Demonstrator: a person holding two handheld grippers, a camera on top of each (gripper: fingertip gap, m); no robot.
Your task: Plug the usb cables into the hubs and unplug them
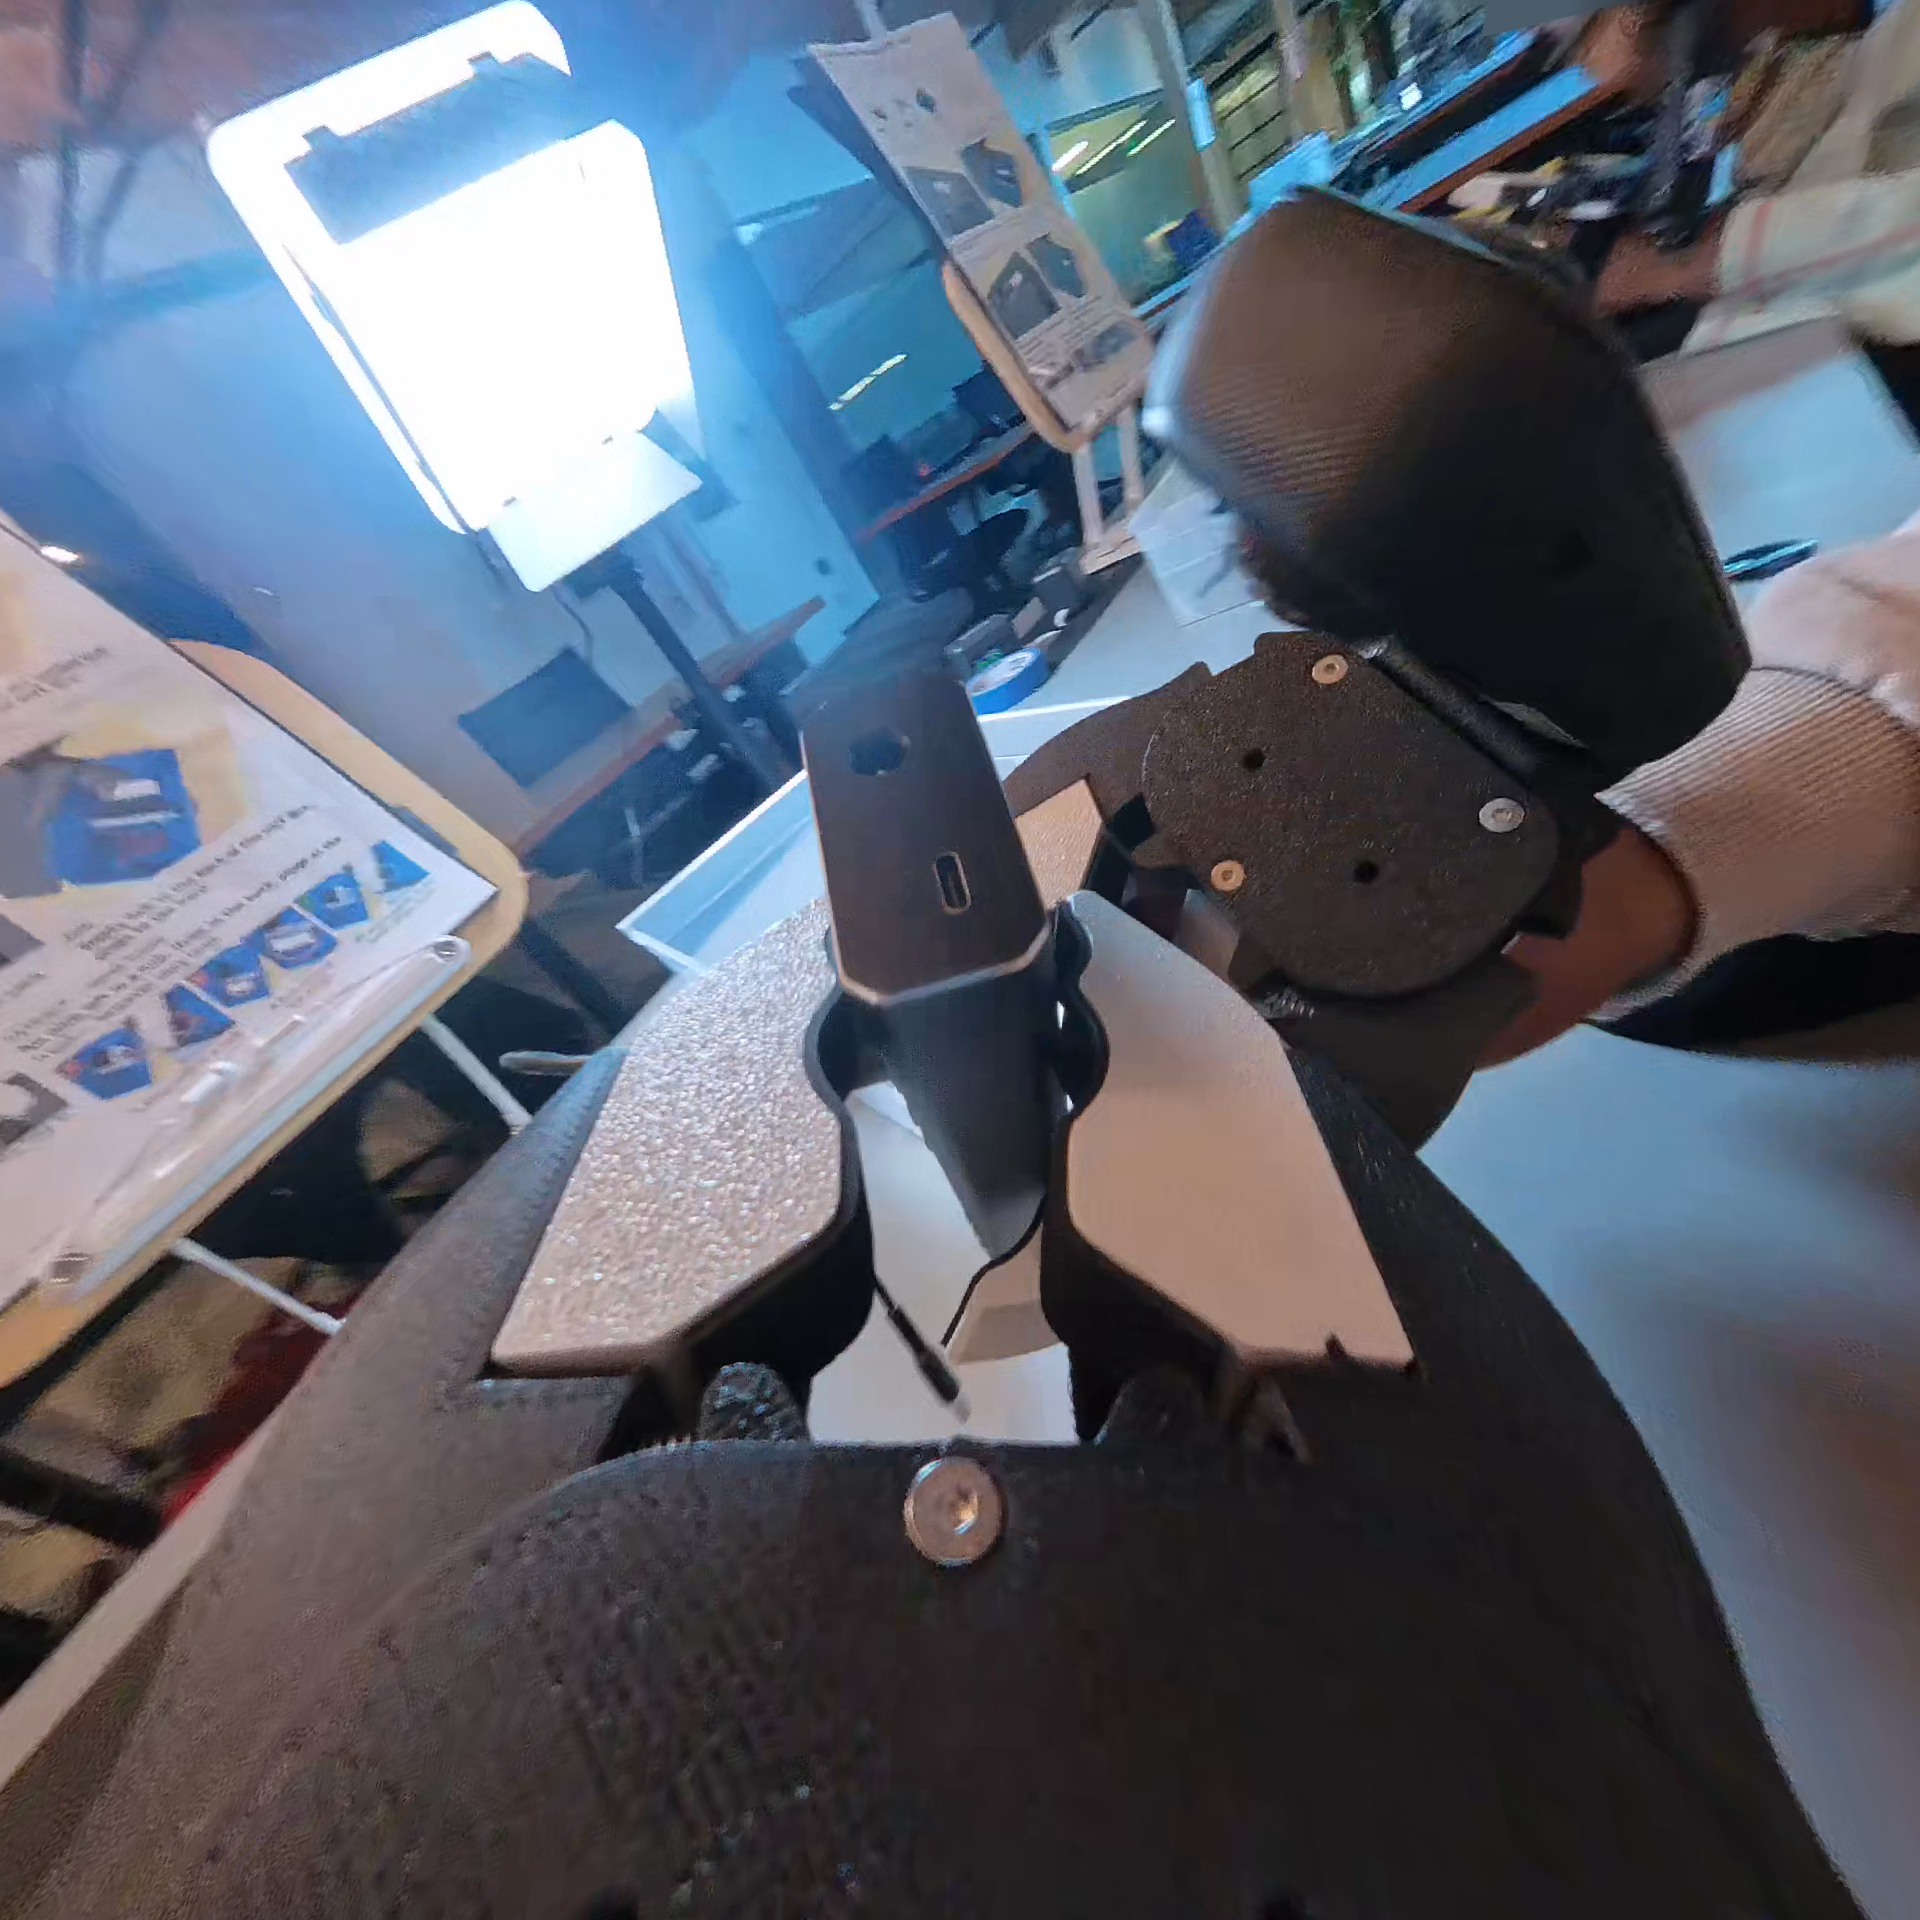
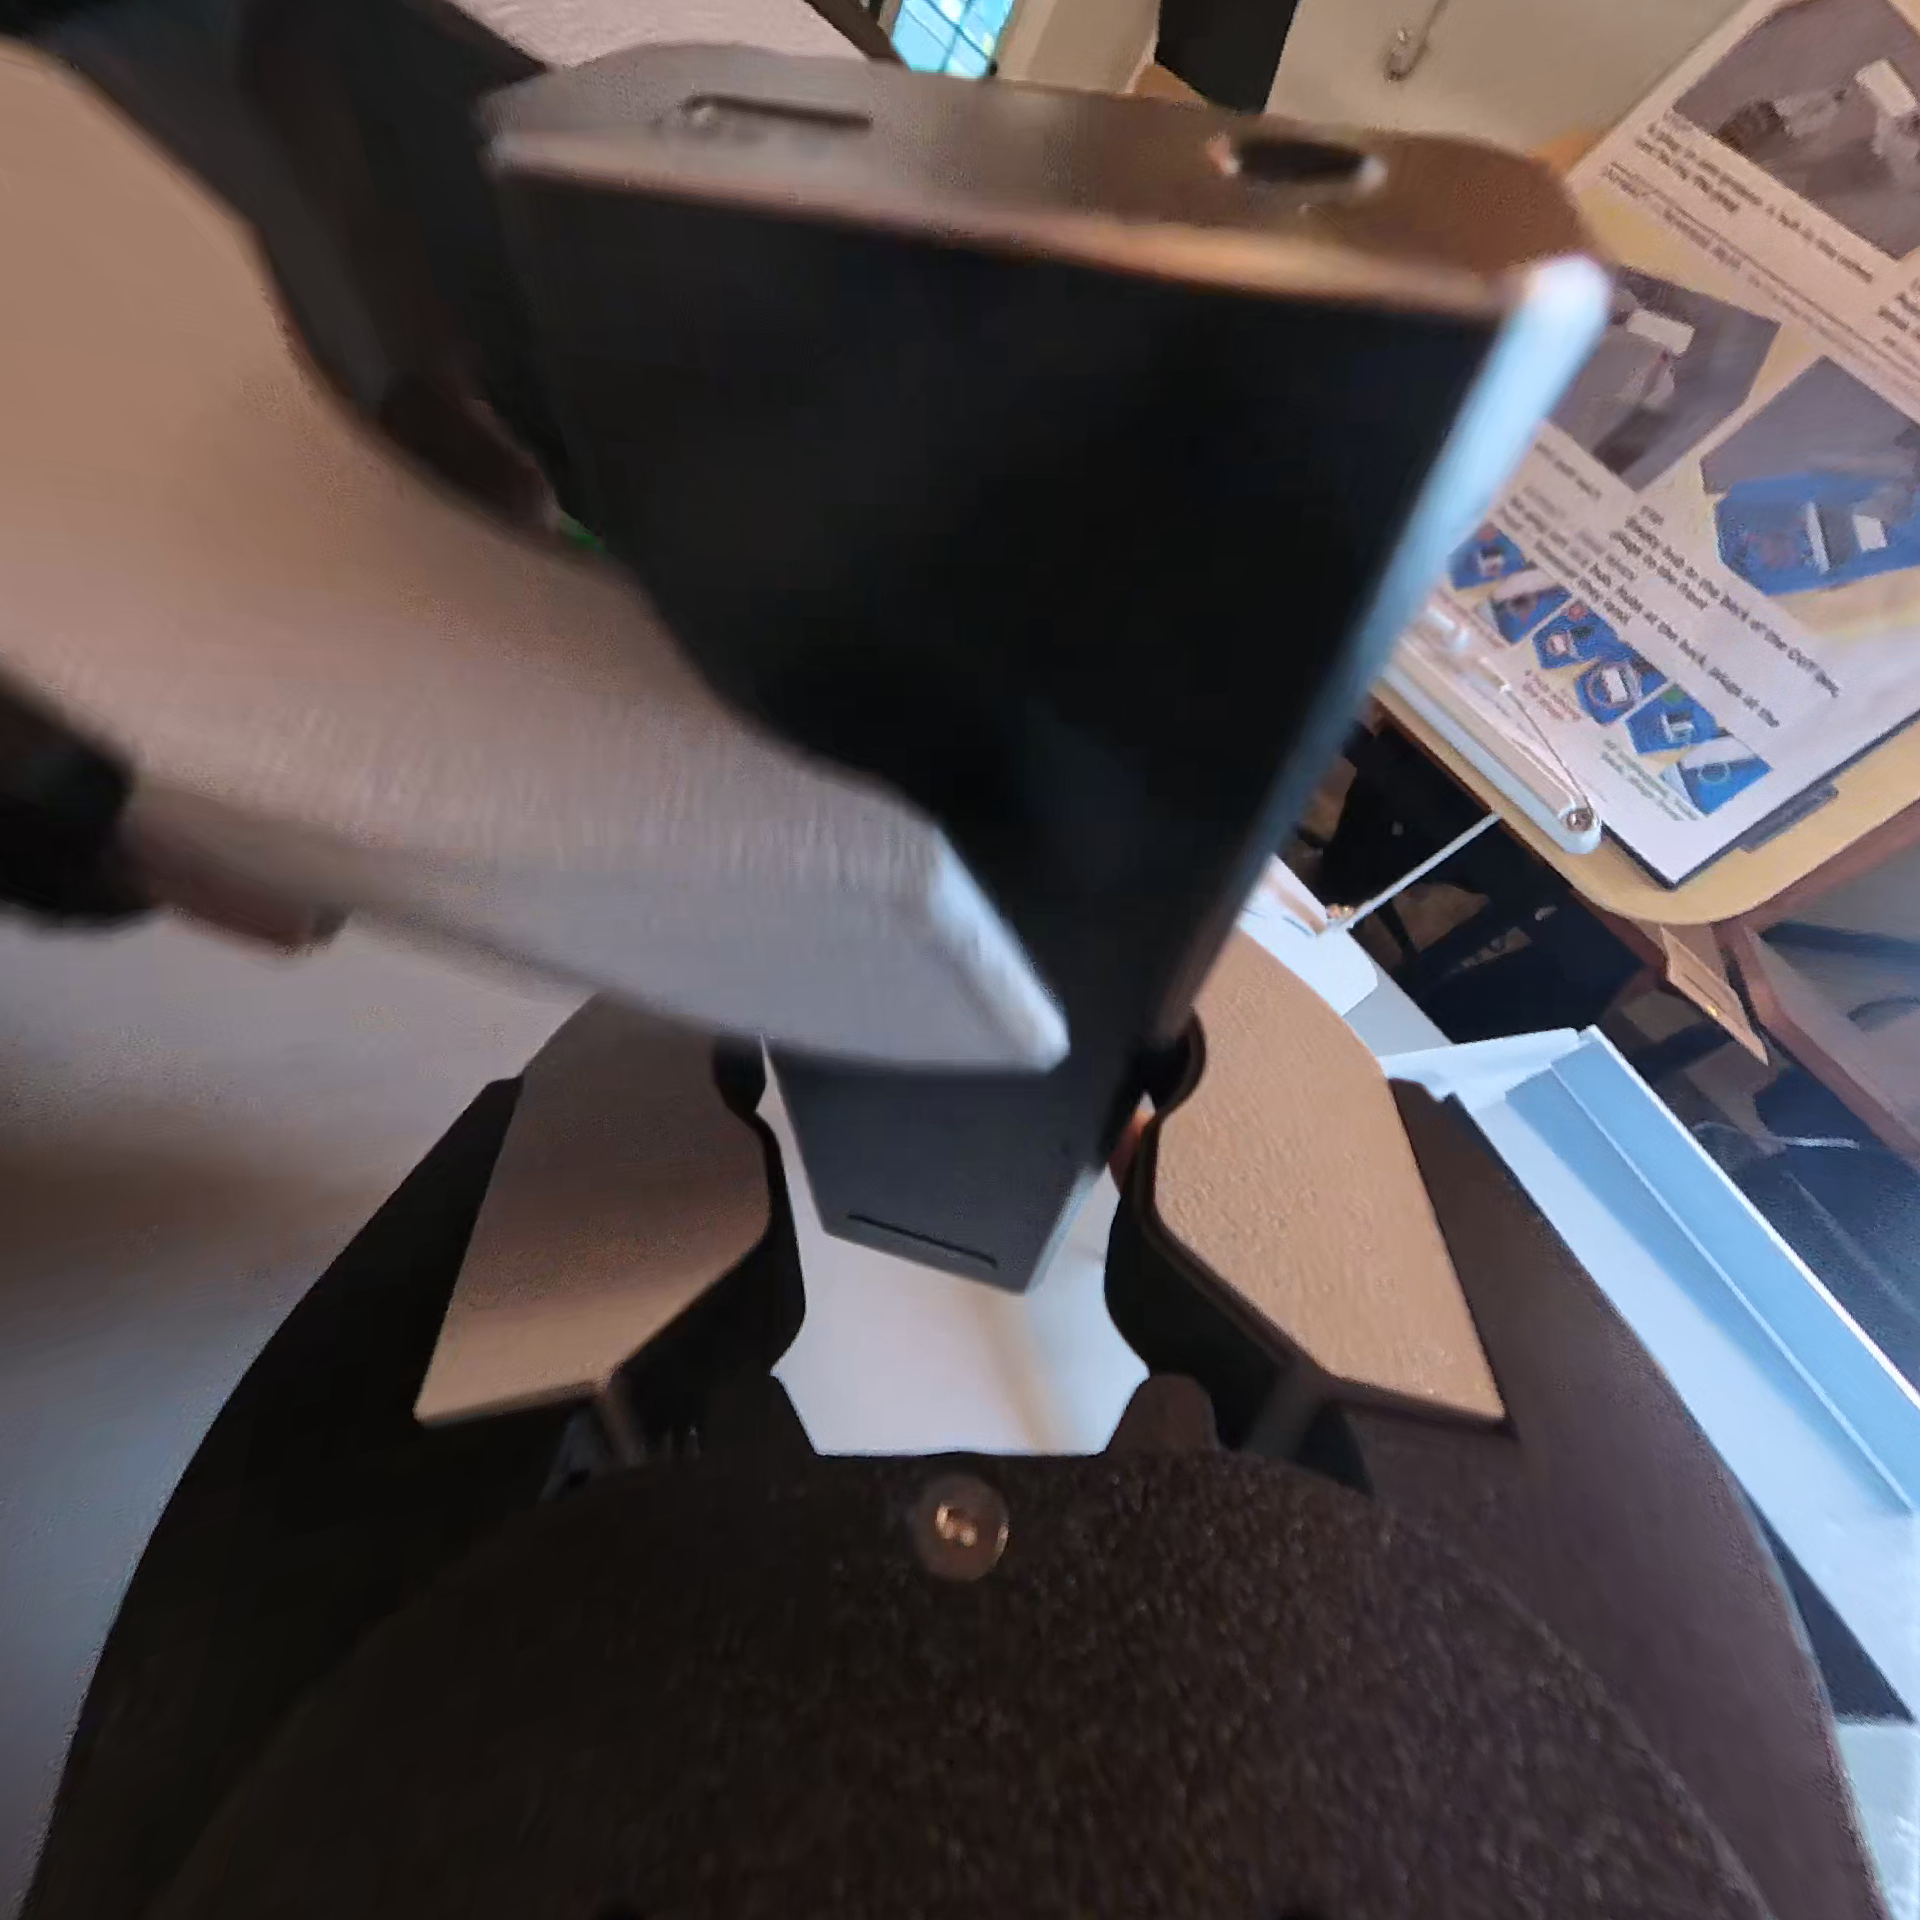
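A dark grey USB hub (image 1: 914, 831) stands upright between the fingers of my left gripper (image 1: 951, 997), which is shut on its lower half. Its narrow face shows a small oval port and a hexagonal hole. A thin black cable with a small plug (image 1: 928, 1366) hangs below the hub, over the white table. In the right wrist view the same hub (image 2: 987, 520) fills the middle, blurred, its lower end between the fingers of my right gripper (image 2: 956, 1070), which grips it. The right gripper's body (image 1: 1340, 831), held by a hand in a white sleeve, sits just right of the hub.
A white table (image 1: 1714, 1299) lies below. A bright lamp panel (image 1: 468, 312) stands behind. Instruction boards on stands are at the left (image 1: 208, 883) and far back (image 1: 997, 229), and at the right (image 2: 1662, 582). An aluminium rail (image 2: 1704, 1268) edges the table. Tip to tip, the grippers are about 7 centimeters apart.
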